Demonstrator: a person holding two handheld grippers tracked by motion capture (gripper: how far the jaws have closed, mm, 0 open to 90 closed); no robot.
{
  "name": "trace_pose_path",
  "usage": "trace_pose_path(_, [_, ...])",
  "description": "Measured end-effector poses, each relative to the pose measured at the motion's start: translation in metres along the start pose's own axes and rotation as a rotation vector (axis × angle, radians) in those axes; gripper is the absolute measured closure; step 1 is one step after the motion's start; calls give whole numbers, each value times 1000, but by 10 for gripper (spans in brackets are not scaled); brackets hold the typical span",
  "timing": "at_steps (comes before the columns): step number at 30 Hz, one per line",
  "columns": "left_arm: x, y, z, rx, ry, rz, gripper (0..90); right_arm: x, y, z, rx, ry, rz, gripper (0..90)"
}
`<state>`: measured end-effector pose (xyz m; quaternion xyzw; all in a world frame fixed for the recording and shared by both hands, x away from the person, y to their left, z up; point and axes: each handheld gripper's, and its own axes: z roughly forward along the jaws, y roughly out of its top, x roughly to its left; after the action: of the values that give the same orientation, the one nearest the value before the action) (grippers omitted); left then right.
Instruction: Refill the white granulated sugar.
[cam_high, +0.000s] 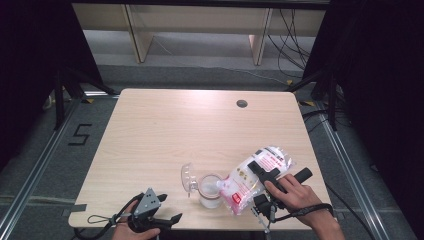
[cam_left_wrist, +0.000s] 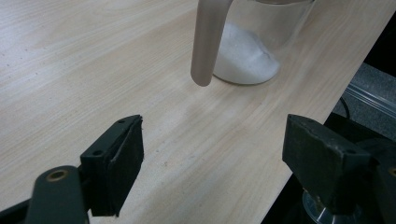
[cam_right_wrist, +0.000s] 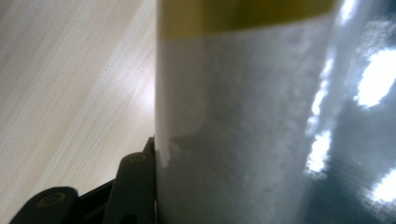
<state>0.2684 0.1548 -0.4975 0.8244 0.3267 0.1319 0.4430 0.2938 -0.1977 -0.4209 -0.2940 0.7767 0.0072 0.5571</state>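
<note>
- Two grippers working: right gripper (cam_high: 264, 172) clamping the clear plastic bag of white granules with pink print (cam_high: 252, 181), tilted just beside and above the clear glass jar (cam_high: 210, 191).
- Keeping the bag's low corner over the jar mouth, tipping slowly.
- Resting near the jar, left gripper (cam_high: 167, 209) gaping wide, holding nothing; bracing the jar if sliding.
- Watching the white mound (cam_left_wrist: 245, 58) inside the jar.

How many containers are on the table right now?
1: a clear jar with white powder, near the front edge, its lid hinged open. The bag tilted over it is held in the right gripper.
</note>
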Motion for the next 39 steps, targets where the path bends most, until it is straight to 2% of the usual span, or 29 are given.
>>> trace_pose_path(7, [1,0,0,0,-5,7,203,0,0,0,1,-2,-4,567])
trace_pose_path(8, [0,0,1,-10,-7,1,203,-4,0,1,-5,-4,-55,567])
trace_pose_path(9, [0,0,1,-10,-7,1,203,-4,0,1,-5,-4,-55,567])
trace_pose_path(10, [1,0,0,2,-3,12,203,-1,1,-1,13,1,-17,567])
trace_pose_path(12, [0,0,0,0,-1,-2,203,0,3,-2,24,0,11,568])
trace_pose_path(13, [1,0,0,1,-7,12,203,-1,3,-2,9,-7,-13,568])
trace_pose_path(14, [-1,-1,1,-18,-8,-11,203,-4,4,-2,11,4,-55,568])
trace_pose_path(15, [-1,-1,1,-18,-8,-11,203,-4,4,-2,11,4,-55,568])
trace_pose_path(16, [0,0,0,-1,-1,-3,203,-7,4,-2,1,-16,-99,569])
trace_pose_path(17, [-1,0,0,7,3,-22,203,-6,4,-2,11,-13,-87,569])
trace_pose_path(18, [0,0,0,5,-7,2,203,-7,4,-3,7,-10,-82,569])
trace_pose_path(19, [-1,0,0,-11,-6,-10,203,-3,5,-4,12,-12,-16,569])
trace_pose_path(20, [0,0,0,-3,-7,9,203,-2,4,-5,23,-8,-5,569])
trace_pose_path(21, [0,0,0,-3,-7,9,203,-2,4,-5,25,-6,-10,569])
trace_pose_path(22, [-1,0,0,8,4,-18,203,-3,4,-5,29,-7,-18,569])
trace_pose_path(23, [-1,0,0,-1,-4,-20,203,-5,4,-5,37,-4,-48,569])
trace_pose_path(24, [1,0,0,0,-8,14,203,-5,4,-5,38,-2,-53,569])
trace_pose_path(27, [0,0,0,-1,-2,-4,203,-7,3,-3,-2,-19,-78,570])
trace_pose_path(28, [0,0,0,0,-1,-1,203,-4,4,-6,36,-8,-31,570])
trace_pose_path(29, [1,0,0,-1,-7,8,203,-6,4,-6,38,-5,-59,570])
trace_pose_path(30, [0,0,0,-9,-6,-2,203,-5,3,-6,38,-4,-54,570])
trace_pose_path(31, [0,0,0,1,-4,-2,203,-7,3,-3,4,-18,-76,570])
trace_pose_path(32, [0,0,0,6,1,1,203,-7,3,-3,1,-11,-72,571])
trace_pose_path(33, [0,0,1,-9,-3,-4,203,-7,3,-3,3,-17,-80,571])
trace_pose_path(34, [1,0,0,1,-7,13,203,-5,4,-6,44,-4,-49,571])
trace_pose_path(35, [1,0,0,1,-8,12,203,-5,4,-6,43,-3,-61,571])
trace_pose_path(37, [0,0,0,6,-1,-1,203,-7,3,-3,2,-18,-83,571])
trace_pose_path(38, [0,0,0,0,-1,0,203,-5,3,-6,49,-2,-62,571])
trace_pose_path(39, [0,0,0,0,-1,-1,203,-3,4,-5,39,-4,-33,572])
